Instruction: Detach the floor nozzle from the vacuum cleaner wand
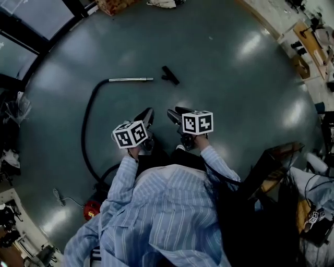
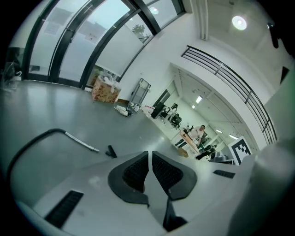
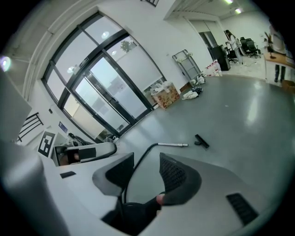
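The silver wand [image 1: 130, 80] lies on the grey floor, joined to a black hose [image 1: 86, 125] that curves back towards me. The black floor nozzle [image 1: 170, 75] lies apart from the wand's tip, a short gap to its right. Both grippers hang in the air near my body, well short of these parts. My left gripper [image 1: 147, 116] is shut with nothing between its pads; its own view shows the wand [image 2: 80, 142] and nozzle [image 2: 111, 151] far ahead. My right gripper [image 1: 175, 113] is open and empty, with the wand [image 3: 173, 144] and nozzle [image 3: 201, 141] beyond it.
A red vacuum body [image 1: 92, 209] sits on the floor at my lower left, at the hose's end. A cardboard box [image 1: 115, 5] stands by the glass wall at the far side. Desks and clutter [image 1: 308, 47] line the right edge.
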A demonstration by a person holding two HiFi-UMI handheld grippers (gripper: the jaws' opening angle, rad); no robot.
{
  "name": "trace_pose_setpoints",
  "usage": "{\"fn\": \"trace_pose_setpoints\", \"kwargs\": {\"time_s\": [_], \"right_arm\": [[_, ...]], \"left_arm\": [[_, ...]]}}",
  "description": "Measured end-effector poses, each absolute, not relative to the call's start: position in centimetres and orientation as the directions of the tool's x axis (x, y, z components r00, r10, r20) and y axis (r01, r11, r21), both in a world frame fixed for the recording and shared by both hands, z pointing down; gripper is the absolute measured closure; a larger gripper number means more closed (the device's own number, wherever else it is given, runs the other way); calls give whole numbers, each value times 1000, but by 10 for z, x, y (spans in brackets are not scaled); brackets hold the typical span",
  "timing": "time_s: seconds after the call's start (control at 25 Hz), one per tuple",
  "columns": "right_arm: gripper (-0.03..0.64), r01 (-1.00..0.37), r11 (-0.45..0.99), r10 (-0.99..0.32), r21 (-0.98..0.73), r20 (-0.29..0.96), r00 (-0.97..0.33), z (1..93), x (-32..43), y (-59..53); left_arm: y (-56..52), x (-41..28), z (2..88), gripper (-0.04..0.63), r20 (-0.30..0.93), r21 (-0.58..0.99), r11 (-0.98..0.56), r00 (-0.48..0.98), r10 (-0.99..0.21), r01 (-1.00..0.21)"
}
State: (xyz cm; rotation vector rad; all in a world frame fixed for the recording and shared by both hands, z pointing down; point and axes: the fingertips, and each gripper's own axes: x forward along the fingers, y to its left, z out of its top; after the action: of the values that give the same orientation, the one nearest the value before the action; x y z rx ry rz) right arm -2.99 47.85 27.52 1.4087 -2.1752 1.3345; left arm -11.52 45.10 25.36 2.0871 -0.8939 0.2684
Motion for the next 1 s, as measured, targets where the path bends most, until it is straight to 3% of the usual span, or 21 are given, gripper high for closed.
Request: {"fn": "trace_pose_setpoints", "kwargs": {"time_s": [0.36,1.0], "right_arm": [[448,-788,202,-560,-582,591,-581,283,13,540],[454,-764,299,-518,-572,575,-633,274,-27,564]], "left_arm": [[536,-87,255,565,487,617,-306,657,-575,-725],[563,-113,253,565,484,599,-299,634,-604,-743]]}}
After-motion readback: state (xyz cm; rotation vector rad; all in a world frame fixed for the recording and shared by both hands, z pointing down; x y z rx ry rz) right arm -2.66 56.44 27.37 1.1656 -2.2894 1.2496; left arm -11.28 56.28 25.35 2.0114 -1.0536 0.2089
